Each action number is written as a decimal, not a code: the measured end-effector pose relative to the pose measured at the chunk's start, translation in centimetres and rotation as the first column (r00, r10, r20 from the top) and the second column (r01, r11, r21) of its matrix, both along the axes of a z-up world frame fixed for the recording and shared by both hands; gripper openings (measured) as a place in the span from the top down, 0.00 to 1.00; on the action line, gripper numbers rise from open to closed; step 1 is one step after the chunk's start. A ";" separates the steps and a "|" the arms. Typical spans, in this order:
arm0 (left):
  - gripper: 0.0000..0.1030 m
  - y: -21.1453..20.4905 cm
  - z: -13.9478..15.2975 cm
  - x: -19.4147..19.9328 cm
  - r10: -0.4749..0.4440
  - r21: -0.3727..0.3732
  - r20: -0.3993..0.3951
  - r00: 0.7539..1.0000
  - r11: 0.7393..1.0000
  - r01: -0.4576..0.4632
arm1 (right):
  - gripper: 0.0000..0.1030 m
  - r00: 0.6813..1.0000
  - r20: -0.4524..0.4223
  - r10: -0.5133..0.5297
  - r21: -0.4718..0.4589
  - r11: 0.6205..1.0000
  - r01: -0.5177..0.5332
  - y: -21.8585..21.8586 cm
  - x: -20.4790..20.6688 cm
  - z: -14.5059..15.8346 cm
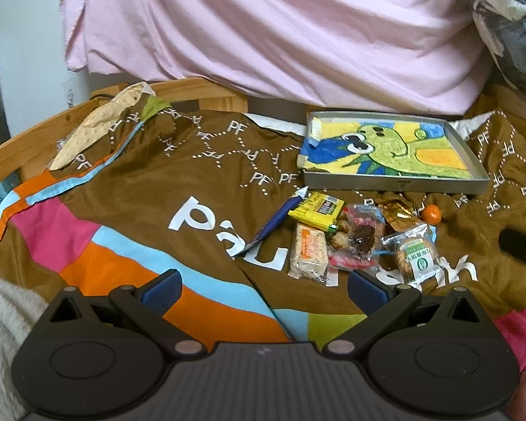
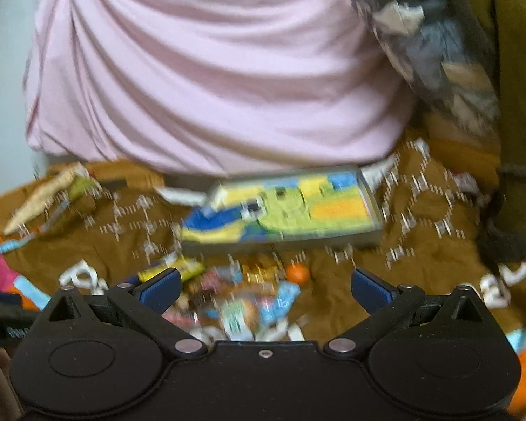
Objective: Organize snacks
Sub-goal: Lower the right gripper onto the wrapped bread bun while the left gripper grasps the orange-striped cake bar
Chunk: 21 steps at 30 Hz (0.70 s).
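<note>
A pile of wrapped snacks lies on a brown printed blanket (image 1: 157,182): a yellow bar (image 1: 315,210), a white and orange bar (image 1: 308,252), a clear cookie pack (image 1: 413,252), a gold wrapper (image 1: 398,212), a blue stick pack (image 1: 277,224) and a small orange ball (image 1: 432,214). Behind them sits a shallow grey tray (image 1: 396,184) lined with a colourful drawing. My left gripper (image 1: 263,289) is open, short of the pile and empty. My right gripper (image 2: 264,289) is open above the blurred snack pile (image 2: 242,301), with the tray (image 2: 291,238) beyond it.
A pink sheet (image 1: 280,35) hangs behind the tray. A wooden bed rail (image 1: 35,122) curves along the far left. A patterned dark cloth (image 1: 508,17) hangs at the upper right. The other gripper's dark finger (image 1: 522,249) shows at the right edge.
</note>
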<state>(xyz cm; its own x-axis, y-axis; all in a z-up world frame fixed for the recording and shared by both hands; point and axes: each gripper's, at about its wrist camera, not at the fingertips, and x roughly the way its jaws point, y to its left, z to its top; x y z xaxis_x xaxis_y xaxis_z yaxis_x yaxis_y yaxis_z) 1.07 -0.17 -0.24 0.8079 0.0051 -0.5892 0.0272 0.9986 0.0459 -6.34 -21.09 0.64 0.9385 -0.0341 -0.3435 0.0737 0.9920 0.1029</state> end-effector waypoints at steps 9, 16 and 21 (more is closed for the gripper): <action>0.00 -0.2 1.1 4.5 -0.106 0.071 -0.066 0.992 0.991 0.110 | 0.00 0.988 0.005 0.153 -0.112 0.982 -0.151 -1.4 4.3 1.4; 0.00 -0.7 -0.3 8.9 -0.204 0.032 -0.182 0.962 0.977 0.213 | 0.00 0.959 -0.176 0.222 -0.113 0.963 -0.244 -1.4 8.0 -1.0; 0.00 -2.4 -1.5 10.9 -0.293 0.037 -0.208 0.933 0.951 0.307 | 0.01 0.925 -0.270 0.269 -0.191 0.926 -0.325 0.2 9.5 -3.1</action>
